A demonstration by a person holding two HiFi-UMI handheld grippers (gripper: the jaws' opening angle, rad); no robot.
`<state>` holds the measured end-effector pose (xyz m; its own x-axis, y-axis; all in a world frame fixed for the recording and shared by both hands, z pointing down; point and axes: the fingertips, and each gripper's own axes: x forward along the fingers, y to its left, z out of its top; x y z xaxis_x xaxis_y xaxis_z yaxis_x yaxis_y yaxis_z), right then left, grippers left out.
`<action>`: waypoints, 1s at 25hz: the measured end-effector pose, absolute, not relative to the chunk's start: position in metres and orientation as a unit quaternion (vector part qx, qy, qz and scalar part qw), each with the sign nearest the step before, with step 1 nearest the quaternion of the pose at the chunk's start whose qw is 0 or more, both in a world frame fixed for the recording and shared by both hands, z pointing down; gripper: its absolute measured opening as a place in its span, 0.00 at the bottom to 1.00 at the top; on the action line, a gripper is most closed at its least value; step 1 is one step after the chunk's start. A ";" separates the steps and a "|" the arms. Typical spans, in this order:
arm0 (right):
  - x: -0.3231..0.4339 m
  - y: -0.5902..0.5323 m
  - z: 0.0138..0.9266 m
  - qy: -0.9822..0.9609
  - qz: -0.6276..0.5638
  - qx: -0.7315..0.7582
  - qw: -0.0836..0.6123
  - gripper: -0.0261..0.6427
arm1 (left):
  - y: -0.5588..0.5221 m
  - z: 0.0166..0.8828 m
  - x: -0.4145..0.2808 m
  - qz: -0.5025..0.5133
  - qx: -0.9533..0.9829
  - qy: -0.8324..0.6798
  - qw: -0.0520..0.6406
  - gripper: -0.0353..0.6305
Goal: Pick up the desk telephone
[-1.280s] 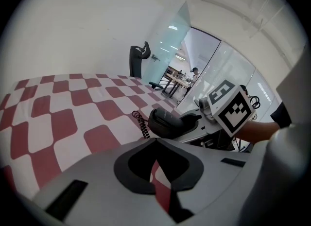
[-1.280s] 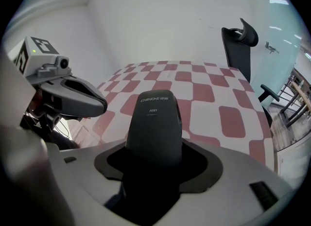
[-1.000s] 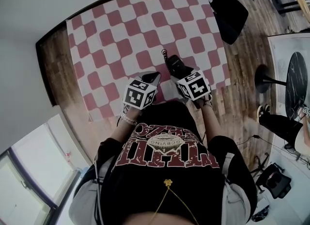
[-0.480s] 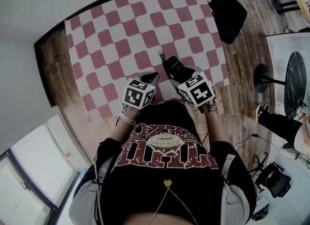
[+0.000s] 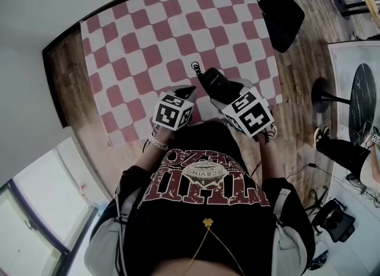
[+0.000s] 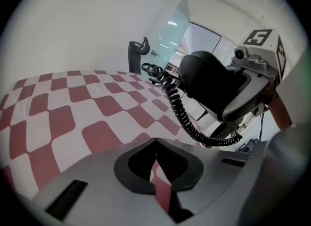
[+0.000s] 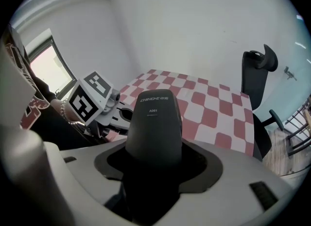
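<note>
Right now my right gripper point(image 7: 155, 162) is clenched on the desk telephone point(image 7: 154, 123), jaws pressed on both sides of its dark body, printed end pointing away from me. Phone is above the near edge of the checked cloth point(image 5: 148, 43), toward that edge's right half. It isn't resting on the cloth as far as the left gripper view shows: the body hangs in air with the cloth below and behind it. Coiled cord point(image 6: 182, 115) loops down off the phone's far end and back up under it; whether any coil touches the cloth, can't tell.

My left gripper point(image 6: 155, 142) is closed on nothing. The jaw tips meet, and only a sliver of red-and-white cloth shows through the slit under them. It hovers over the cloth's near edge too, on the phone's left, near it but apart.

Step, my read: grasp done, lift under way or about complete. Next move calls for a firm squeeze and raising the phone straight up off the cloth so the cord comes clear without snagging. My grip is at the phone's near end, so the long body could tip or slip if I swing it. The left gripper could hang back or come under the free end for support.
</note>
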<state>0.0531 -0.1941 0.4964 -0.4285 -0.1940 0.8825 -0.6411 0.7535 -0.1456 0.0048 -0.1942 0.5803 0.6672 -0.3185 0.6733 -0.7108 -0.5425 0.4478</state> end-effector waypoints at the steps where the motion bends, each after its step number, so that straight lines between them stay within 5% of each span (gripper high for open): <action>1: 0.052 -0.193 0.493 -0.812 0.234 0.255 0.470 0.46 | -0.194 0.580 0.005 0.267 0.836 -0.308 0.368 0.06; 25: 0.038 -0.179 0.428 -0.841 0.190 0.220 0.456 0.46 | -0.183 0.592 0.011 0.311 0.835 -0.277 0.359 0.06</action>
<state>0.0381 -0.1786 0.4283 -0.4869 -0.1961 0.8512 -0.5428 0.8314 -0.1190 0.0109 -0.1828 0.5919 0.6532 -0.2387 0.7185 -0.6854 -0.5897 0.4271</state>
